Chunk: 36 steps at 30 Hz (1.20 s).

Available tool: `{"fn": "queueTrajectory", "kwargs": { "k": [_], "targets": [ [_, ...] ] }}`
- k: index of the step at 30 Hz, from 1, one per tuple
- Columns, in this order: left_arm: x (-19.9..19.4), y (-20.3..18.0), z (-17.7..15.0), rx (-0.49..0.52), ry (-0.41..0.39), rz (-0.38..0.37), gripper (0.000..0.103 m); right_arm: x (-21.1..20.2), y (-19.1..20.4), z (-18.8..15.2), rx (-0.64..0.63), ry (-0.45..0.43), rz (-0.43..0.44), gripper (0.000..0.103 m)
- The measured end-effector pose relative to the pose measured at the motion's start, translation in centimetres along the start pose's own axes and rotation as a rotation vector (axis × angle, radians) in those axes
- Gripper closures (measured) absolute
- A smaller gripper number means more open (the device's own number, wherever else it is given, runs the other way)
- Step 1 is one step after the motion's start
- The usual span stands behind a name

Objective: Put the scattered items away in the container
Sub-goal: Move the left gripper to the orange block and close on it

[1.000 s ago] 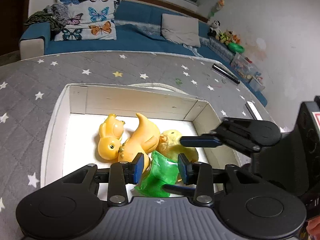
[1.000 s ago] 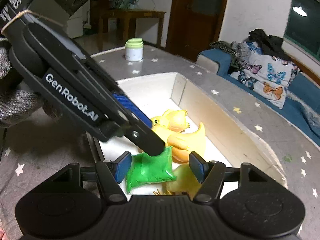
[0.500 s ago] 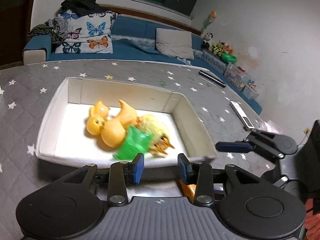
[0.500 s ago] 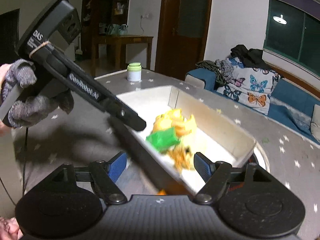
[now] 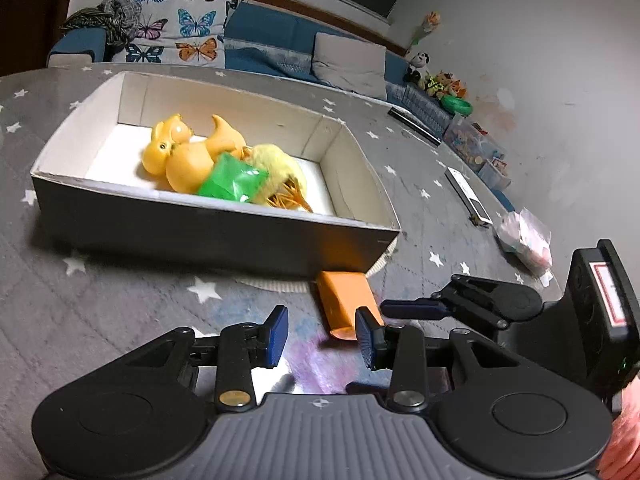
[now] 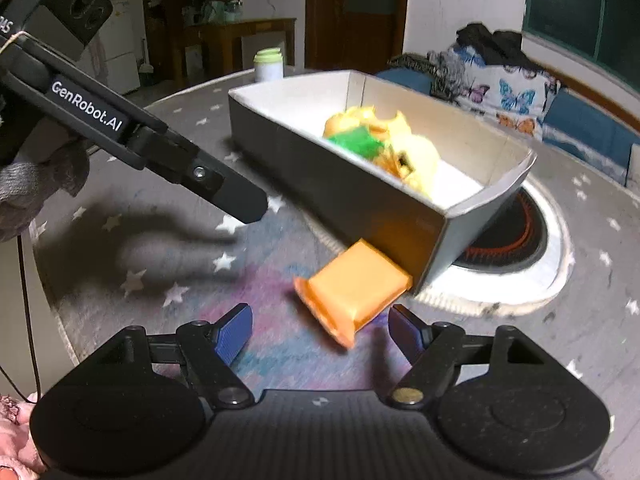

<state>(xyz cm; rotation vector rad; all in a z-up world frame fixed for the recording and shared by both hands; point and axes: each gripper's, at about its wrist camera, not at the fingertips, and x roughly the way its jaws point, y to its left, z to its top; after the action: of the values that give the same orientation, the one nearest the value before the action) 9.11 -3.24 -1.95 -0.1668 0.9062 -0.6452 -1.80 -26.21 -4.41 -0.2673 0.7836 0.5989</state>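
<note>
A cardboard box [image 5: 208,236] [image 6: 352,196], white inside, stands on the starred grey table. In it lie two yellow rubber ducks [image 5: 176,152], a fluffy yellow chick [image 5: 280,168] and a green packet [image 5: 234,182] [image 6: 356,142]. An orange block [image 5: 342,300] [image 6: 352,286] lies on the table against the box's near corner. My left gripper [image 5: 322,336] is open and empty, low over the table, its right finger beside the block. My right gripper [image 6: 320,330] is open and empty, with the block just ahead between its fingertips.
A round trivet [image 6: 520,240] lies under the box's far end. A green-lidded jar [image 6: 269,65] stands behind the box. A remote [image 5: 468,196], a plastic bag [image 5: 524,240] and a black bar [image 5: 414,126] lie to the right. A blue sofa [image 5: 280,48] is behind.
Both grippers have pulled back out of the box and come down to the table in front of it. The green packet now lies loose in the box. The orange block has come into view.
</note>
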Motion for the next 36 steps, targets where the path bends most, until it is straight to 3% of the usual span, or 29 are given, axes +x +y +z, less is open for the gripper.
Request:
{"fn": "queueTrajectory", "kwargs": {
  "k": [12,23,36],
  "targets": [
    [1.2,-0.4,0.1,0.007,0.022,-0.003,0.063,0.4,3.5,0.3,-0.065,-0.035,0.091,0.026],
    [1.6,0.1,1.0,-0.01,0.02,0.002,0.063,0.0,1.2,1.1,-0.008,-0.065,-0.026,0.025],
    [3.5,-1.9,1.7,0.114,0.102,0.03,0.063,3.0,0.8,1.7,-0.017,-0.032,-0.027,0.025]
  ]
}}
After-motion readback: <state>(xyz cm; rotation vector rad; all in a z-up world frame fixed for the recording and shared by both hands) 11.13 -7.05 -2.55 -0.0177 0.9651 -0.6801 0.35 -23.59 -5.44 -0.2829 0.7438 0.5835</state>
